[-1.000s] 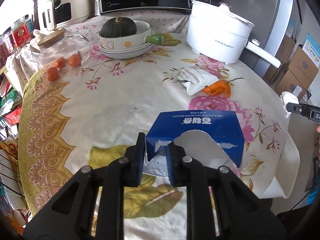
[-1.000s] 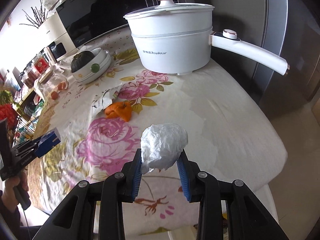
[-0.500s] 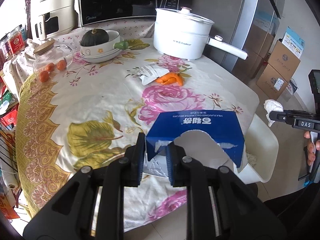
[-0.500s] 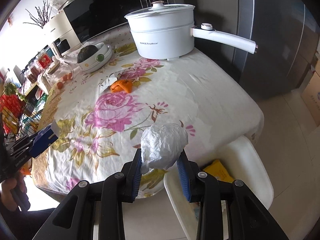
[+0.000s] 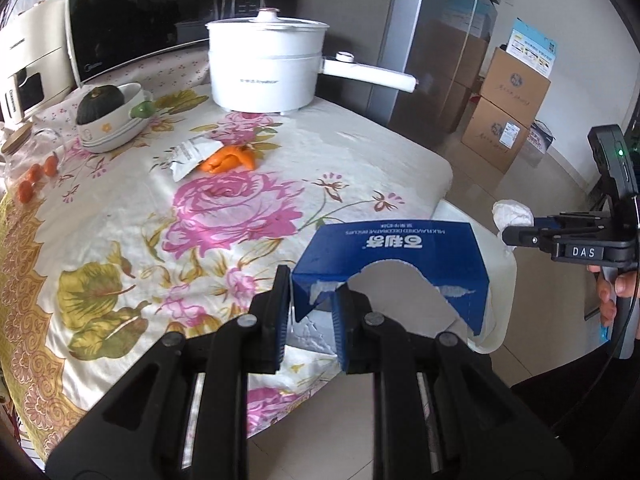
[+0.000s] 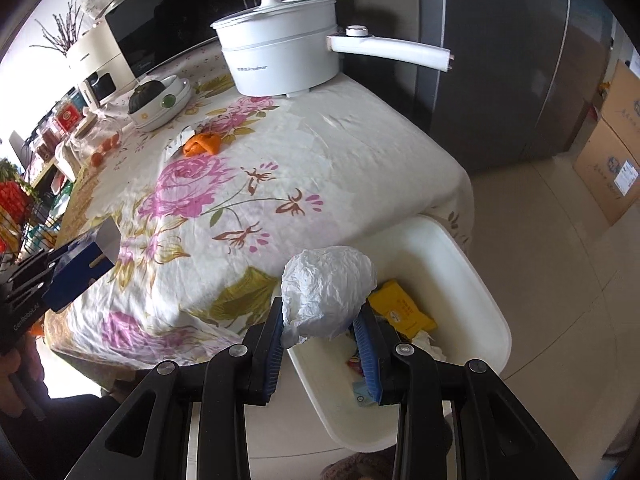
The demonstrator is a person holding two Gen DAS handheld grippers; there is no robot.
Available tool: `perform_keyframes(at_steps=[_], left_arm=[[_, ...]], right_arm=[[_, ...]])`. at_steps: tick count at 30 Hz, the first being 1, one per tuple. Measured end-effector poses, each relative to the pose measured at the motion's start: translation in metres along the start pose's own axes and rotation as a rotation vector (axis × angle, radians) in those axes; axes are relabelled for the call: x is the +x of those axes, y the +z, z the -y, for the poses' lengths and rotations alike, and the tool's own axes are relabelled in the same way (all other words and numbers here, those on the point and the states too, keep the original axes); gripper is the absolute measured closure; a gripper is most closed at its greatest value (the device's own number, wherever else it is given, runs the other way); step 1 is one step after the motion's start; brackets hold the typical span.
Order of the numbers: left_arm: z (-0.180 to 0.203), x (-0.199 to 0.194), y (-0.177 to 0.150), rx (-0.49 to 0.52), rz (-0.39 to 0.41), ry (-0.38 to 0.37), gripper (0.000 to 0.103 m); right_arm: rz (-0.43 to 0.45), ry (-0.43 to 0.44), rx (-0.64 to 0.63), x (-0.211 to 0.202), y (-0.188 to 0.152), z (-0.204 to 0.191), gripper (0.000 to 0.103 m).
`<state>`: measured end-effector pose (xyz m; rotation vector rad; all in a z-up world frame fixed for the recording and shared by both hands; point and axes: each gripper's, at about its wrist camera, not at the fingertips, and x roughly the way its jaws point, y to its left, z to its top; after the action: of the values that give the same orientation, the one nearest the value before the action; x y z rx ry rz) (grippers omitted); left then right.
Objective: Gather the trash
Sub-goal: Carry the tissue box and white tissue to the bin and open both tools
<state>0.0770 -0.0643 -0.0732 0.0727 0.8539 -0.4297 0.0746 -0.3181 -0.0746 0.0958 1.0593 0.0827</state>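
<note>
Kitchen corner, one table [image 5: 360, 168] under a flowered cloth, tiled floor beside it. At the table's back edge stood one microwave [image 5: 152, 12] and one white electric pot [image 5: 266, 68] with a long handle. One bowl stack [image 5: 116, 128] held a dark green squash [image 5: 100, 104]. One glass jar at the left edge showed three small orange fruits [image 5: 34, 172]. Two pieces of trash lay mid-table, touching: one white wrapper [image 5: 188, 156] and one orange peel [image 5: 230, 160]. Two cardboard boxes [image 5: 508, 112] were stacked on the floor by the fridge.

Left claw [image 5: 312, 312] was closed on a corner of one torn blue carton [image 5: 390, 256], held above the table's near edge, next to the bin. Right claw [image 6: 322, 344] was pinched tight around one crumpled white paper wad [image 6: 326, 290], held over the one white bin [image 6: 472, 280] standing on the floor against the table. Inside the bin: one yellow packet [image 6: 402, 310] plus some small scraps, count unclear. From the left wrist view the wad [image 5: 512, 214] sat at the tip of the right claw [image 5: 516, 234], beyond the carton.
</note>
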Motion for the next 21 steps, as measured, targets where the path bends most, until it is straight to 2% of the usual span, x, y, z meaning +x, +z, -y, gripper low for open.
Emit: perform_keyframes(at_steps=[13, 21], left_arm=[[0.107, 0.060, 0.009, 0.200, -0.041, -0.103, 0.082], [0.143, 0.090, 0.009, 0.259, -0.060, -0.129, 0.082]], right_arm=[[-0.023, -0.071, 0.106, -0.007, -0.030, 0.077, 0.069], [-0.047, -0.102, 0.176, -0.009, -0.047, 0.120, 0.069]])
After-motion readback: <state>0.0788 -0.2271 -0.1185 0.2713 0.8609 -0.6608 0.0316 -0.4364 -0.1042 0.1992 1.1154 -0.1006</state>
